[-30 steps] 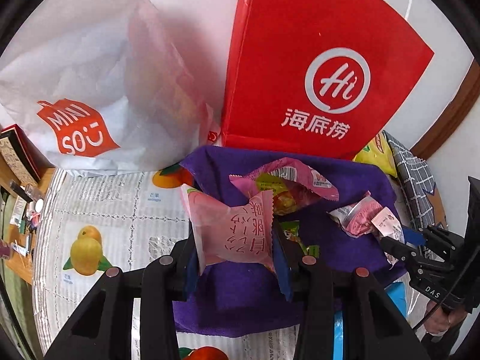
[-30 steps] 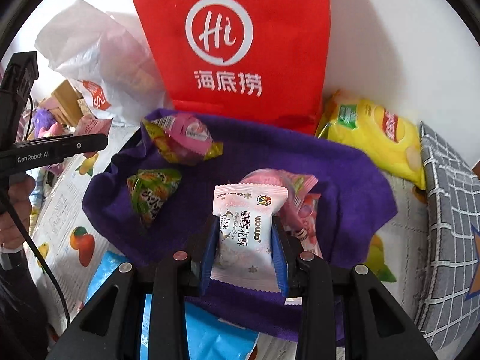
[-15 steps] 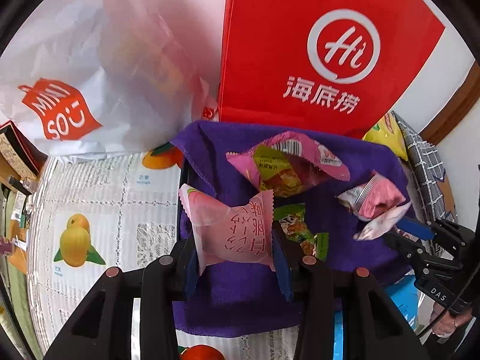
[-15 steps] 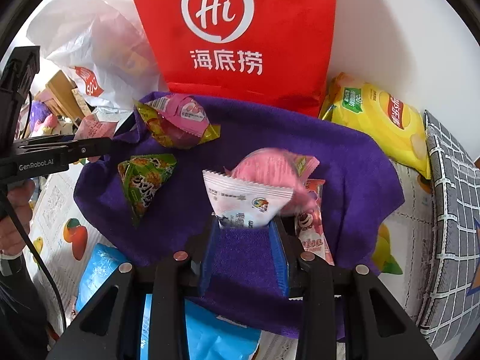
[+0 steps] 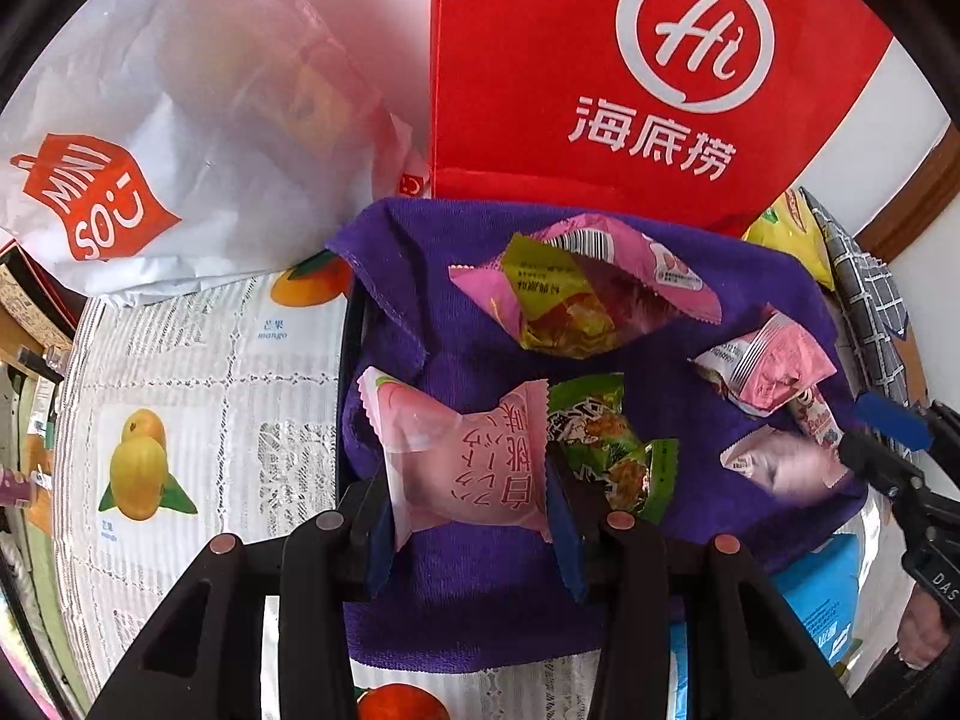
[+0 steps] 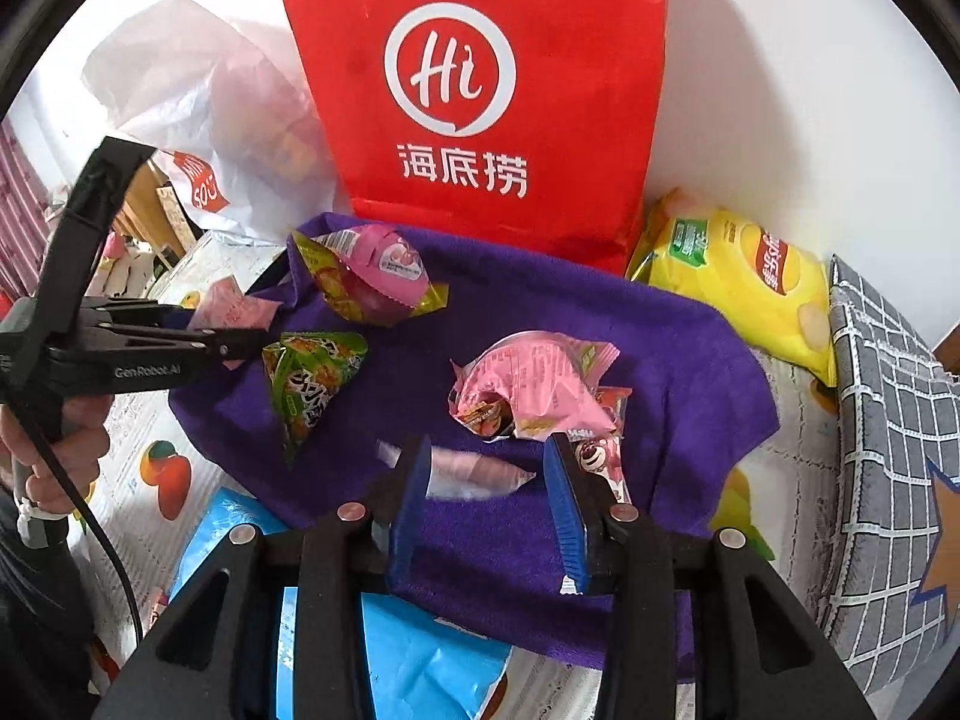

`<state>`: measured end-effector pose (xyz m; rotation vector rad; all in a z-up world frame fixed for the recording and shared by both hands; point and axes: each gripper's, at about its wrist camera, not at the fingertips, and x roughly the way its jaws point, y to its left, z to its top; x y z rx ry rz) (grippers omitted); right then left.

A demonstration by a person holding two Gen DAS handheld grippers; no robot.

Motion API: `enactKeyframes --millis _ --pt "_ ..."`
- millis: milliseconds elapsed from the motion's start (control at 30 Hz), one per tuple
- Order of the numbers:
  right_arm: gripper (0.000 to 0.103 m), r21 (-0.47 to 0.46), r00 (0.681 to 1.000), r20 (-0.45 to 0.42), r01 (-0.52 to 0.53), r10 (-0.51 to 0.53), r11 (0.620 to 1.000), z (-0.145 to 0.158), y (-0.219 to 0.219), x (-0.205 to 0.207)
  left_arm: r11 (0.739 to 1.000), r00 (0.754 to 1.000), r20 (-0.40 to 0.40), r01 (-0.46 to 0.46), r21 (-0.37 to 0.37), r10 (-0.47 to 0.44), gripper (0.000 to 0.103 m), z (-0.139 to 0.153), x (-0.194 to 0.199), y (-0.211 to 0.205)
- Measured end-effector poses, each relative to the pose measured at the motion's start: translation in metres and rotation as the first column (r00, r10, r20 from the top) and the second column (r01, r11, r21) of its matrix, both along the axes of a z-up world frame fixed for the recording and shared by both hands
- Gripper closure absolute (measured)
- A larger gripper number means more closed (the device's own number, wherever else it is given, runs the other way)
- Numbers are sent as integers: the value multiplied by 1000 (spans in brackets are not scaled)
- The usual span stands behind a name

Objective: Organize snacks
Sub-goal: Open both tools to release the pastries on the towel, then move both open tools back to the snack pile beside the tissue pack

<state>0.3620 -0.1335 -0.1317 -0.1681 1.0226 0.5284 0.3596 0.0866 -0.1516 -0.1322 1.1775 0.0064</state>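
Observation:
My left gripper is shut on a pink peach snack packet, held over the left part of the purple cloth. It also shows in the right wrist view. My right gripper is open; a white and pink nougat packet, blurred, lies on the cloth just beyond its fingers. It also shows in the left wrist view. On the cloth lie a green triangular packet, a pink and yellow bag and a pink packet.
A red Haidilao paper bag stands behind the cloth. A white Miniso bag lies at back left. A yellow chip bag and a grey checked cushion are at the right. A blue packet lies near the front edge.
My right gripper opened and let go of the white and pink nougat packet, which dropped onto the cloth. My left gripper moved forward over the cloth, still holding the pink packet.

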Motion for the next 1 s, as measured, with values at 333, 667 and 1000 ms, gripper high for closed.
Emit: enactKeyframes --millis 333,667,1000 --pt "64 9 1000 23 4 -4 1000 9 -2 -4 1000 1000 -2 18 13 -18 47 3 -2 -6" --pt "62 -7 985 151 80 -78 997 40 -5 -23 1000 1000 18 22 -10 -22 35 20 -7 -3" --pt "61 89 964 145 211 -222 974 60 -39 -71 999 998 57 38 -24 -37 25 45 -20 -5"
